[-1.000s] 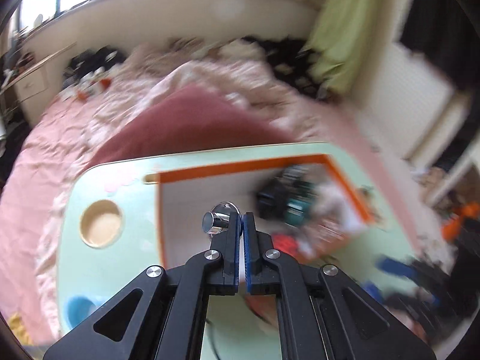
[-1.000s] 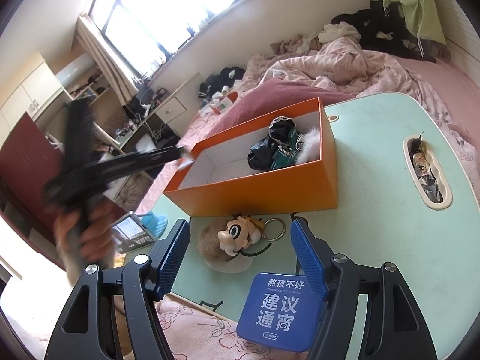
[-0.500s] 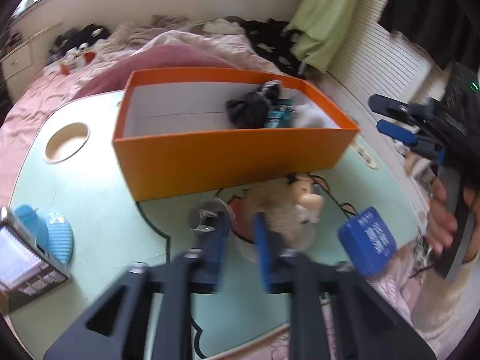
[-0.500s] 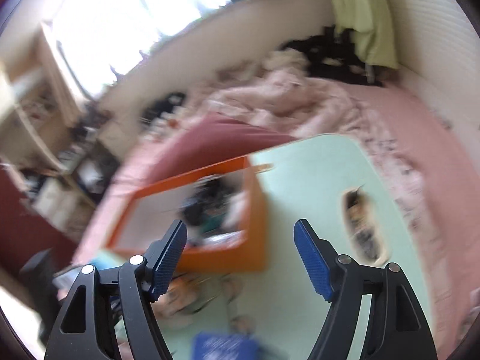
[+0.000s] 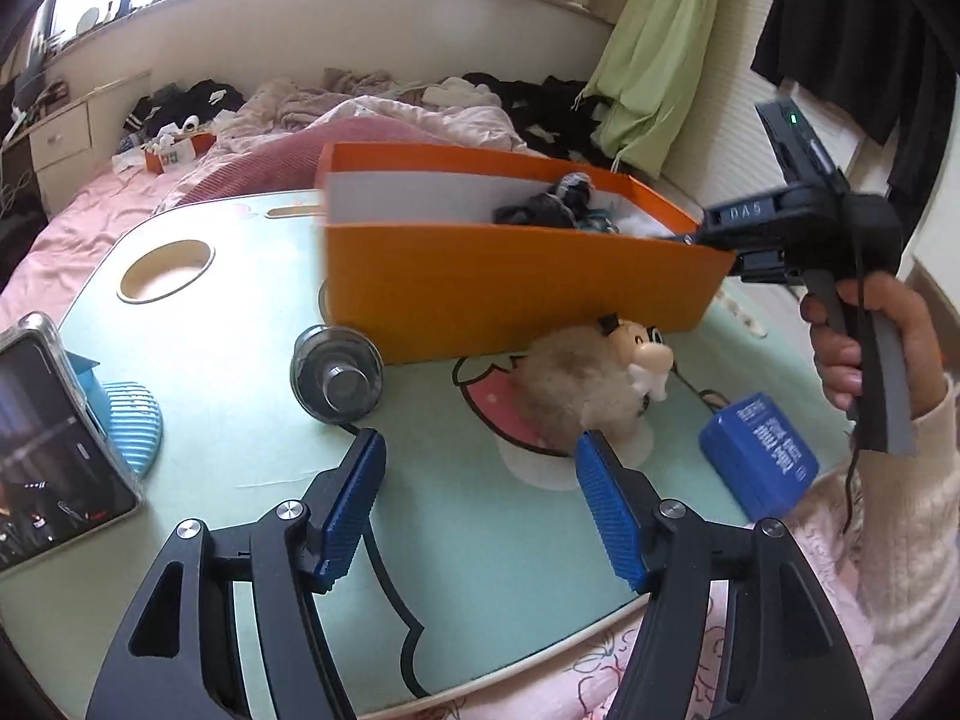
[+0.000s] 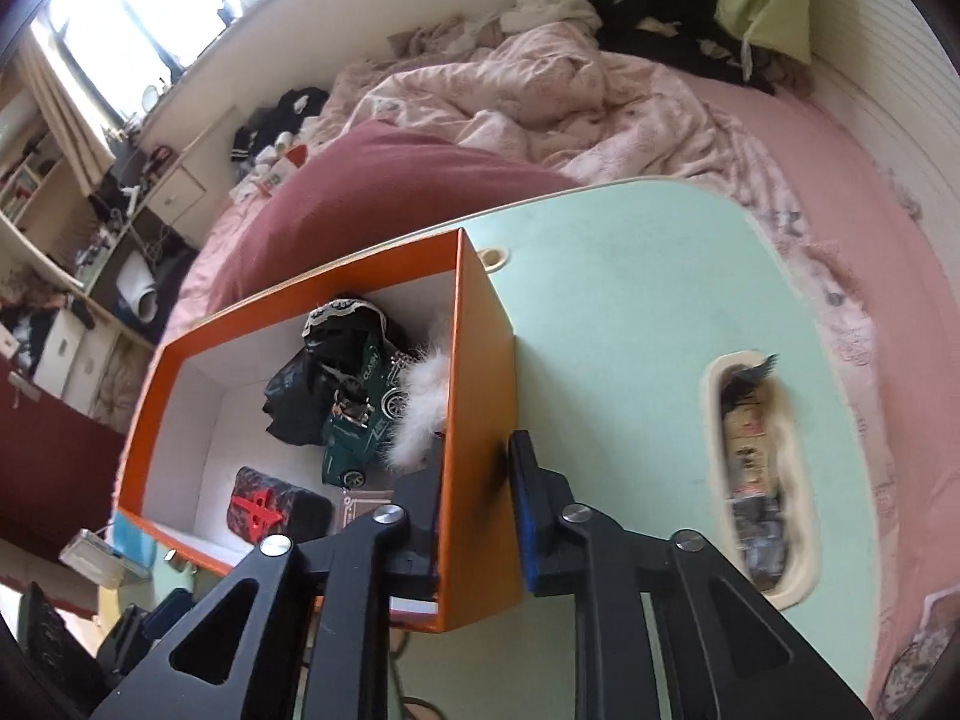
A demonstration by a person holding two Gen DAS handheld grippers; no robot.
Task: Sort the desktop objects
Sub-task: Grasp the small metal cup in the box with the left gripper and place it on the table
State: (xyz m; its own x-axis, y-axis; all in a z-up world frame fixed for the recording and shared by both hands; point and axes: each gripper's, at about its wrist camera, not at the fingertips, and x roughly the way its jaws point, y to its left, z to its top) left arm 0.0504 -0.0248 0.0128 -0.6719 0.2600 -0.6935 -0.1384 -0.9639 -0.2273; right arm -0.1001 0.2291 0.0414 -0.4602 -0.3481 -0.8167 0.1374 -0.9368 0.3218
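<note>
An orange box (image 5: pixel 516 282) stands on the mint-green table (image 5: pixel 228 420). My left gripper (image 5: pixel 480 498) is open and empty above the table's near edge. In front of it lie a clear suction cup with a metal knob (image 5: pixel 337 373), a plush toy keychain (image 5: pixel 588 384) and a blue tin (image 5: pixel 759 456). My right gripper (image 6: pixel 474 504) is shut on the box's right end wall (image 6: pixel 480 420), one finger inside and one outside. The box (image 6: pixel 180 408) holds a green toy car (image 6: pixel 360 420), black fabric (image 6: pixel 318 378), white fluff (image 6: pixel 423 402) and a black pouch with a red mark (image 6: pixel 276 513).
A phone on a blue stand (image 5: pixel 54 432) sits at the table's left edge. A round cup hole (image 5: pixel 167 270) is at the table's far left. An oval slot with small items (image 6: pixel 759 468) is at the right. A pink bed (image 6: pixel 540 90) lies beyond the table.
My left gripper let go of the suction cup onto the table, drew back and opened. My right gripper swung to the box's right end and closed on its wall.
</note>
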